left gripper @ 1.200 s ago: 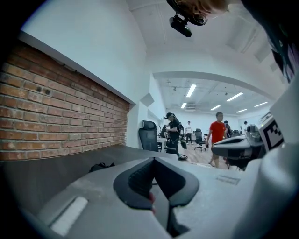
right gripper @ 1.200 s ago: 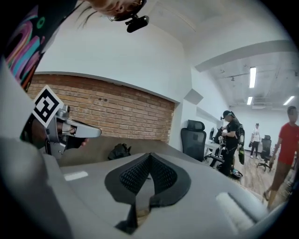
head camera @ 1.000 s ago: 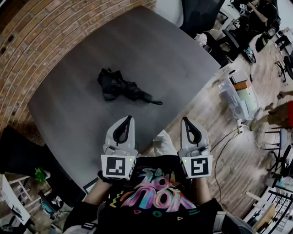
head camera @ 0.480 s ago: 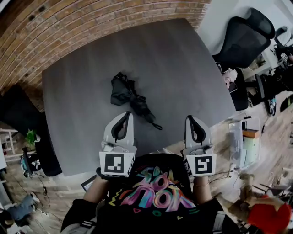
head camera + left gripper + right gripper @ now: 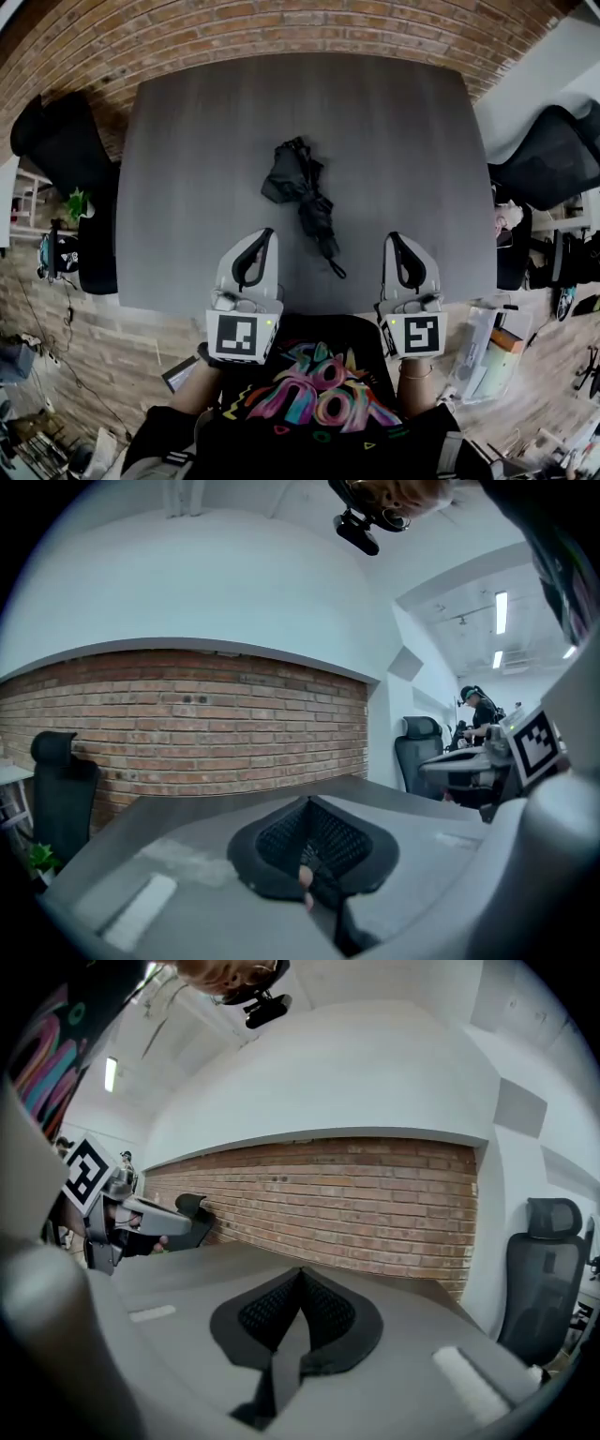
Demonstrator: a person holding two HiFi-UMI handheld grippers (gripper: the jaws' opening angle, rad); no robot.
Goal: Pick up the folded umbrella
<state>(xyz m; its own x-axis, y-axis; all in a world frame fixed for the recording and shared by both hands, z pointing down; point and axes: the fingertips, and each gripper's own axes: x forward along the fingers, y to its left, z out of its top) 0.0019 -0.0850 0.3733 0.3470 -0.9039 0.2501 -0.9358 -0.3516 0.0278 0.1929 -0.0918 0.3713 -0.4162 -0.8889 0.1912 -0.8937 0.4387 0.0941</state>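
Note:
The folded black umbrella (image 5: 302,192) lies loose on the grey table (image 5: 187,169), its thin strap end (image 5: 334,265) pointing toward me. My left gripper (image 5: 265,236) hovers over the table's near edge, just left of the strap and apart from it. In the left gripper view its jaws (image 5: 307,803) meet with nothing held. My right gripper (image 5: 394,240) is level with it, further right of the umbrella, its jaws (image 5: 300,1271) also shut and empty. Neither gripper view shows the umbrella.
A brick wall (image 5: 281,28) runs behind the table. Black office chairs stand at the table's left end (image 5: 66,150) and right end (image 5: 553,159). A clear plastic box (image 5: 487,352) sits on the floor at right, beside my legs.
I have swung round to face the table squarely. The umbrella, earlier up and left in the head view, now lies straight ahead between the grippers. Both stay shut.

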